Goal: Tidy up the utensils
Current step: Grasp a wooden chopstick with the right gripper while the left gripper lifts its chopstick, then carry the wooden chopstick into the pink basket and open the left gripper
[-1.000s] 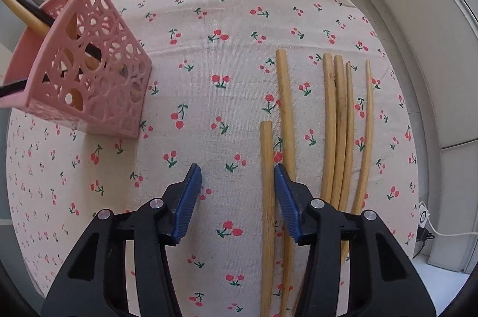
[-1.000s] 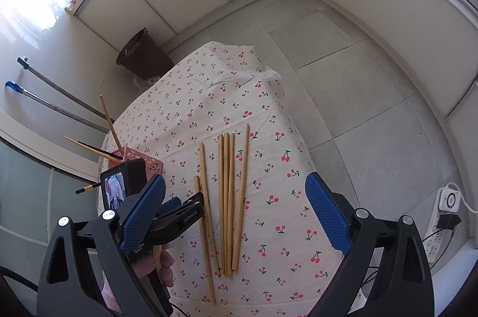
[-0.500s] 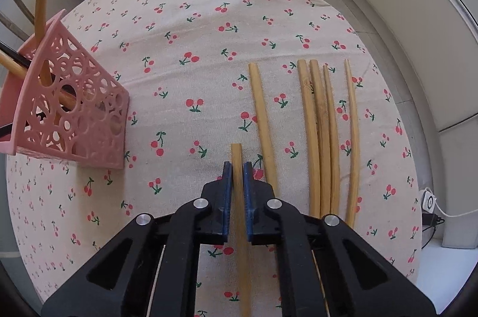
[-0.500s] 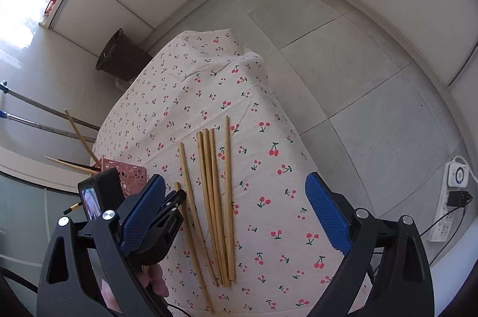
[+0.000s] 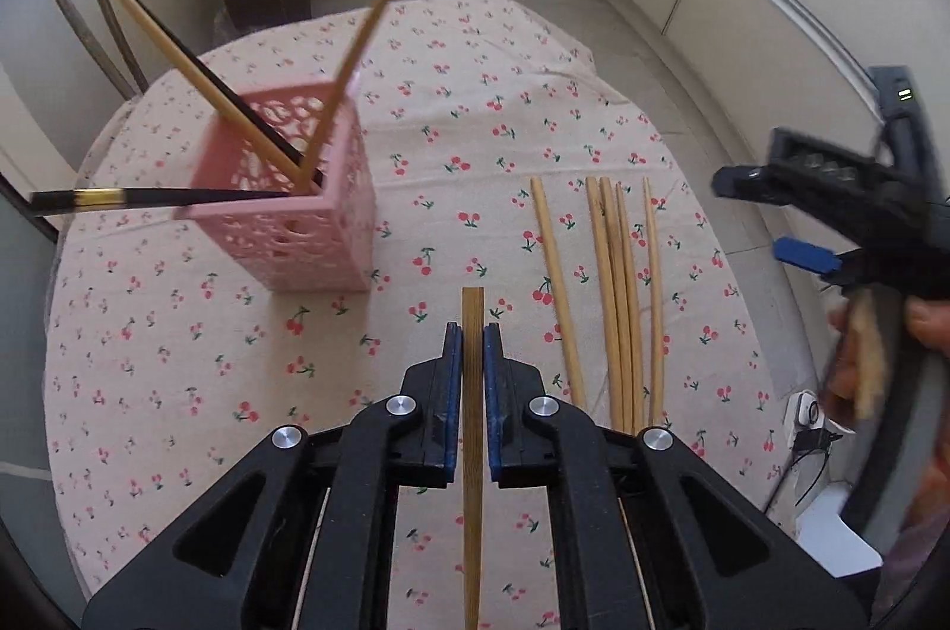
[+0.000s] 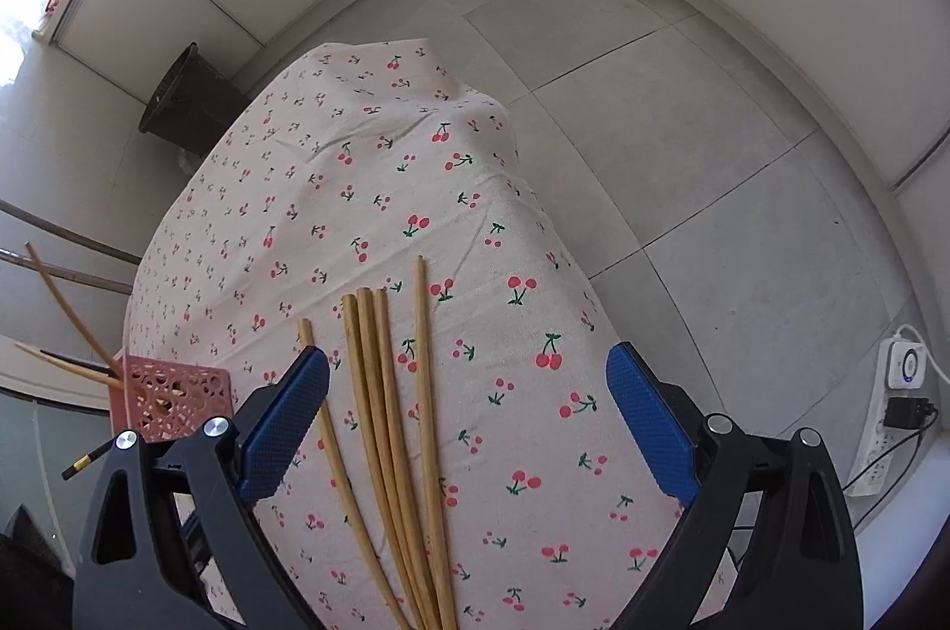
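Gripping a single bamboo chopstick (image 5: 473, 392) between its closed blue pads, the left gripper (image 5: 473, 351) is holding the stick clear of the cherry-print tablecloth (image 5: 178, 392), its blunt end poking out just past the fingertips. A pink lattice holder (image 5: 297, 220) is standing near, ahead and to the left, with several chopsticks already leaning out of it, one of them black with a gold band (image 5: 95, 199). Five more bamboo chopsticks (image 6: 380, 422) are lying side by side on the cloth, to the right of the held one. The right gripper (image 6: 469, 410) is hanging above that row with its jaws wide apart and nothing between them. The step in hand seems to be carrying the gripped stick to the holder; next, the stick probably needs tipping more upright over the holder's open top before the pads are let go.
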